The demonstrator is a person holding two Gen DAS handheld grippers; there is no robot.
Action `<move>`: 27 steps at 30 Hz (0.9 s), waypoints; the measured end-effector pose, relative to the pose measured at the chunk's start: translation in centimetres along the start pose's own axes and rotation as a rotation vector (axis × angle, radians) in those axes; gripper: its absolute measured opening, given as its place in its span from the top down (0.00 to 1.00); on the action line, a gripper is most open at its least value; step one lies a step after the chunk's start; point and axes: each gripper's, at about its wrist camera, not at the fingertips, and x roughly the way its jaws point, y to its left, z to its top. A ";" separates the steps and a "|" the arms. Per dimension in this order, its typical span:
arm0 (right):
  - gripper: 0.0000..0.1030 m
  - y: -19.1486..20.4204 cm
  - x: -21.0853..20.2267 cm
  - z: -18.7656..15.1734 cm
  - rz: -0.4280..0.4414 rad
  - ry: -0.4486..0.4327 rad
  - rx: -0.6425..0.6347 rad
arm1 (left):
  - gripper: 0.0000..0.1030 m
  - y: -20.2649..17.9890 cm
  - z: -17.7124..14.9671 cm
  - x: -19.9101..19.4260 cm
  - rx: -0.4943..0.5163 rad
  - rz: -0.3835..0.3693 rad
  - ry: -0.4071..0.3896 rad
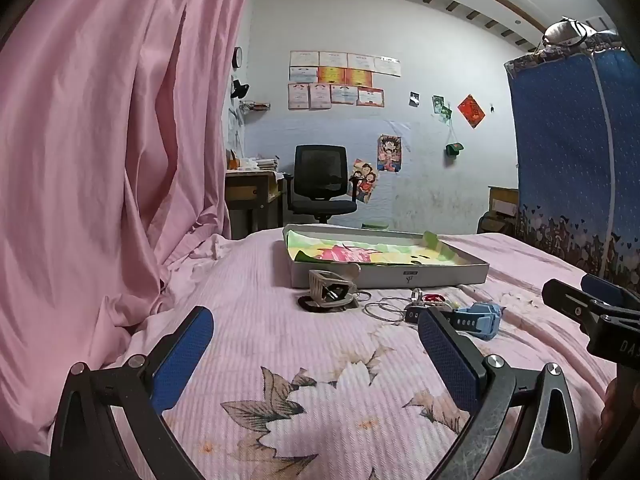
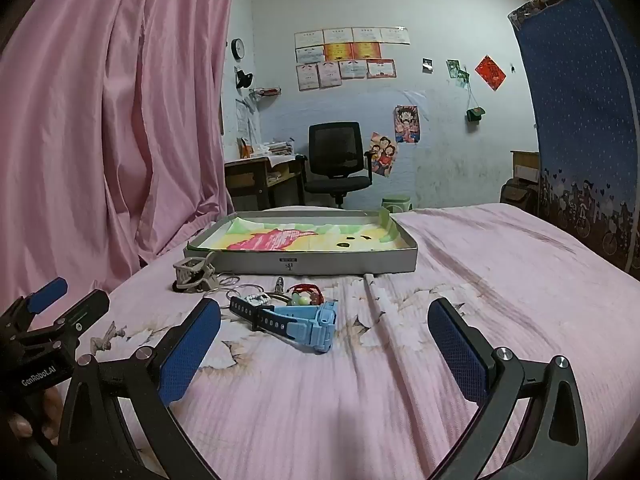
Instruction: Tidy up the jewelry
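Observation:
A shallow grey box [image 1: 400, 274] [image 2: 320, 264], lined with a colourful cloth, lies on the pink bed. In front of it lie a beige hair claw clip [image 1: 332, 290] [image 2: 194, 274], thin wire bangles [image 1: 384, 308] [image 2: 236, 282], a red beaded piece [image 1: 434, 298] [image 2: 306, 292] and a light blue watch [image 1: 480, 318] [image 2: 308, 322]. My left gripper [image 1: 316, 352] is open and empty, low over the bedspread, short of the jewelry. My right gripper [image 2: 324, 348] is open and empty, with the watch just ahead between its fingers.
A pink curtain [image 1: 100, 160] hangs along the bed's left side. A blue wardrobe [image 1: 572, 152] stands at the right. A black office chair [image 2: 338, 160] and a desk [image 2: 260, 176] stand beyond the bed's far end.

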 end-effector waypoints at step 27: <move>0.01 0.4 0.1 0.0 0.003 0.009 0.007 | 0.00 -0.4 -0.2 -0.4 -0.005 -0.012 0.010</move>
